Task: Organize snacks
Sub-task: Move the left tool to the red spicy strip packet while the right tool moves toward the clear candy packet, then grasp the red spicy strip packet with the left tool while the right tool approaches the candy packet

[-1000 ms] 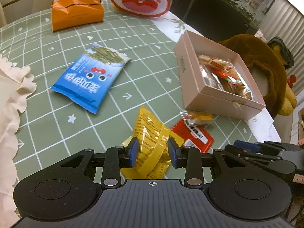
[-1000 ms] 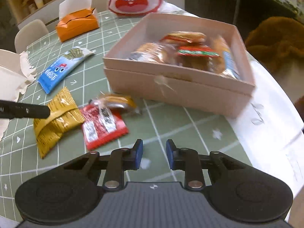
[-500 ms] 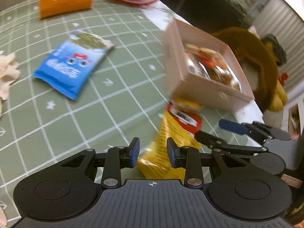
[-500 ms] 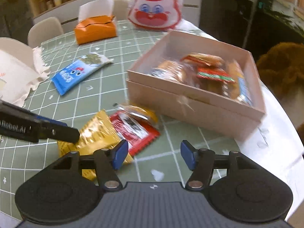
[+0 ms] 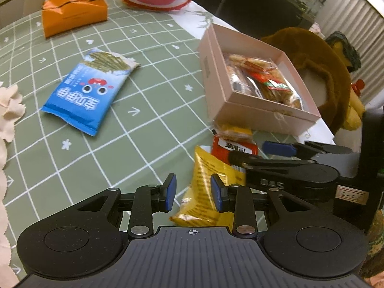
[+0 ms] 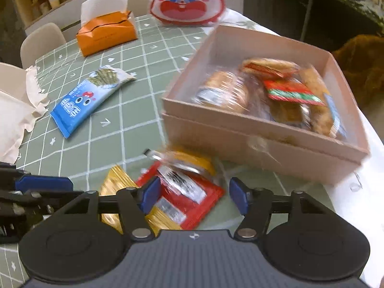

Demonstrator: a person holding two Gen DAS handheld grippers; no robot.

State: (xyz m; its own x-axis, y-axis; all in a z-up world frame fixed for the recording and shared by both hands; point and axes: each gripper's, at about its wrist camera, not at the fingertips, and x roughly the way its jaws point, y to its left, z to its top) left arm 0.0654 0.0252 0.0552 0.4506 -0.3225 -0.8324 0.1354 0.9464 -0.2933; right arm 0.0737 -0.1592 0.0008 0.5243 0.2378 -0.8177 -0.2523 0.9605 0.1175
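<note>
Step in hand, by my reading: gather loose snacks into pink box (image 6: 264,129), already part filled.
Right gripper (image 6: 194,195) low over red packet (image 6: 192,199); jaws opening, roughly half apart, packet between, pads not pressing.
Left gripper (image 5: 193,193) jaws narrowly apart, empty, above yellow packet (image 5: 206,192) on worktop (image 5: 148,129).
Blue packet (image 5: 88,93) well apart.
Next: lower, clamp red packet, carry to box.

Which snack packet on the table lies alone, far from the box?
The blue packet; the yellow packet and red packet lie together beside the pink box.
</note>
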